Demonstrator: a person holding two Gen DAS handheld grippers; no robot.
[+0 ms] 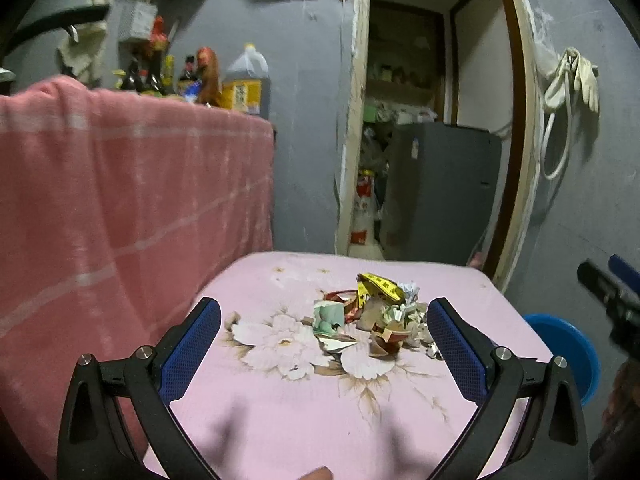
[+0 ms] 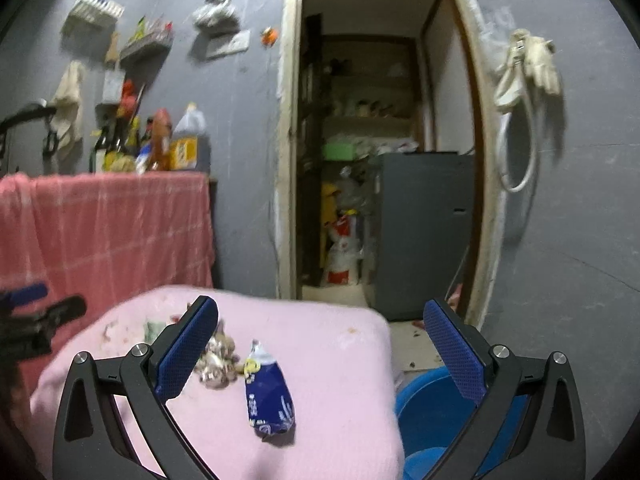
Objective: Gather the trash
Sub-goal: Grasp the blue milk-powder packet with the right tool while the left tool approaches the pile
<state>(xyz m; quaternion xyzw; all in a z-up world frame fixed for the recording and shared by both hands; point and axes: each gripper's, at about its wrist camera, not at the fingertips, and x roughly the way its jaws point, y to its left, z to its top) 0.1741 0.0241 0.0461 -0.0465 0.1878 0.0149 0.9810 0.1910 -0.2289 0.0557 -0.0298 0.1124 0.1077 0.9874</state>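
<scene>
A heap of torn wrappers and paper scraps (image 1: 370, 314) lies on a pink flowered table cover (image 1: 280, 412). My left gripper (image 1: 324, 332) is open and empty, its blue pads apart just before the heap. In the right wrist view a blue snack wrapper (image 2: 269, 394) lies on the pink cover (image 2: 340, 368) beside a pile of shells and scraps (image 2: 218, 358). My right gripper (image 2: 320, 340) is open and empty, hovering over the wrapper. A blue basin (image 2: 436, 412) stands below the table's right edge and also shows in the left wrist view (image 1: 568, 348).
A pink towel (image 1: 120, 208) hangs over a counter at the left, with bottles (image 1: 224, 80) on top. An open doorway (image 1: 432, 140) with a grey fridge (image 1: 440, 188) lies behind the table. The right gripper's body (image 1: 612, 296) shows at the right edge.
</scene>
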